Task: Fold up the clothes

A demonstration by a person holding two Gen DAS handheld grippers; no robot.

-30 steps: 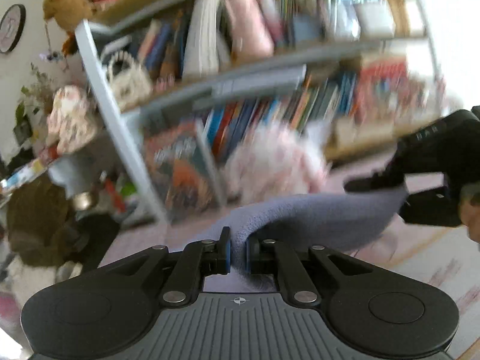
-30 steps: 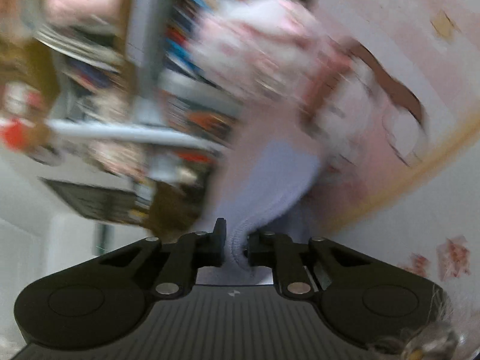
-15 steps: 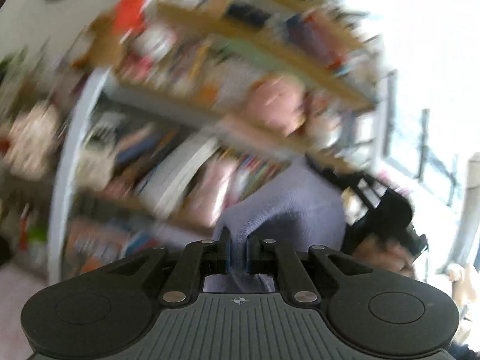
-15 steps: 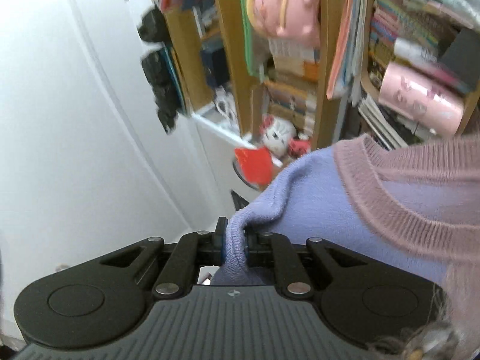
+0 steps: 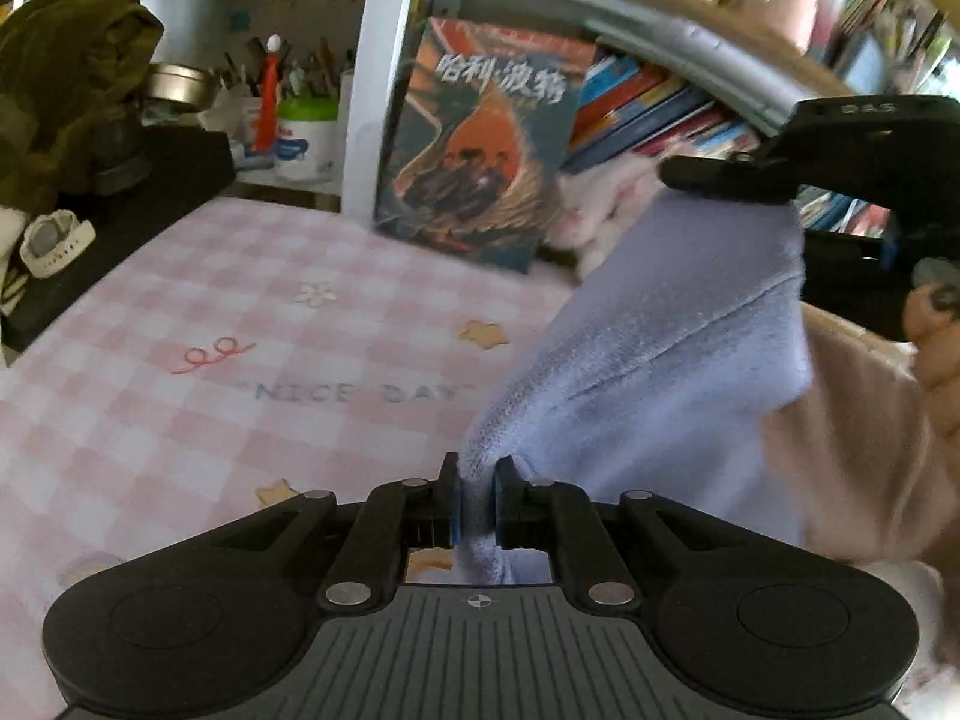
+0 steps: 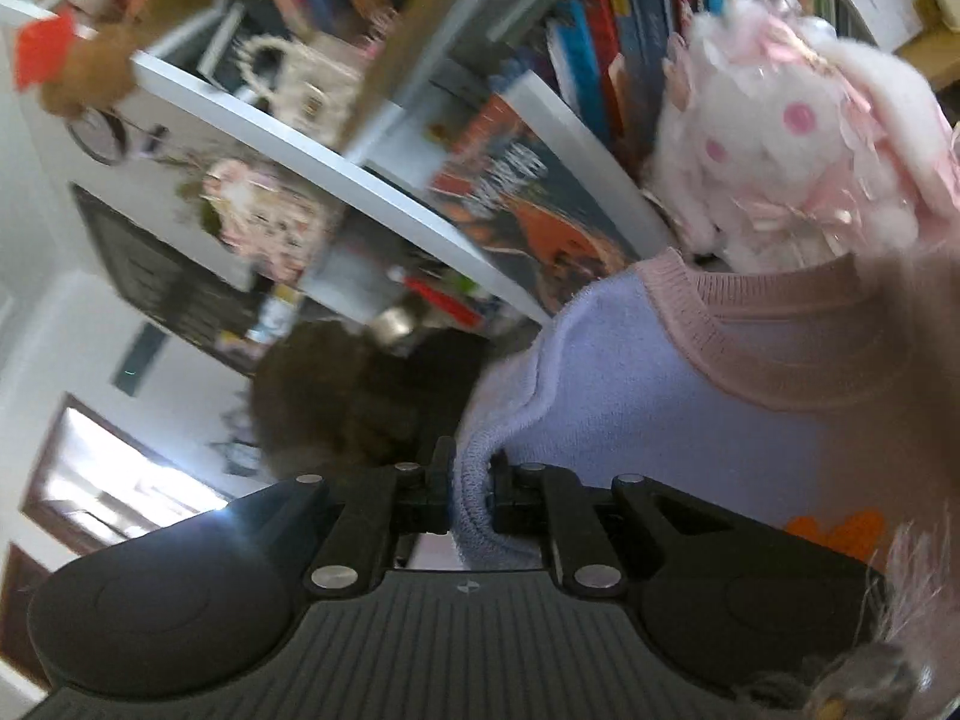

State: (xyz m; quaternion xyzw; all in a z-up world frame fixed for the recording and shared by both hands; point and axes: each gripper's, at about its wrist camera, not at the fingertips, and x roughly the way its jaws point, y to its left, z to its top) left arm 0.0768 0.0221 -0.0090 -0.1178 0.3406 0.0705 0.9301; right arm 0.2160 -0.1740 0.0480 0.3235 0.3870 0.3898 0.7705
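Note:
A lavender knit sweater with a pink ribbed collar hangs stretched between both grippers above the pink checked bedsheet. My left gripper is shut on one edge of the lavender fabric. My right gripper is shut on another rolled edge of it, near the collar. In the left wrist view the right gripper appears at the upper right, clamping the sweater's far corner, with a hand behind it. An orange motif shows on the sweater.
A bookshelf full of books stands behind the bed, with a large dark book leaning upright. A white and pink plush toy sits by the books. A black desk edge with a white watch and a pen cup lies left.
Both grippers swung down from pointing at the upper shelves to facing the bed and lower shelf, still holding the sweater spread between them.

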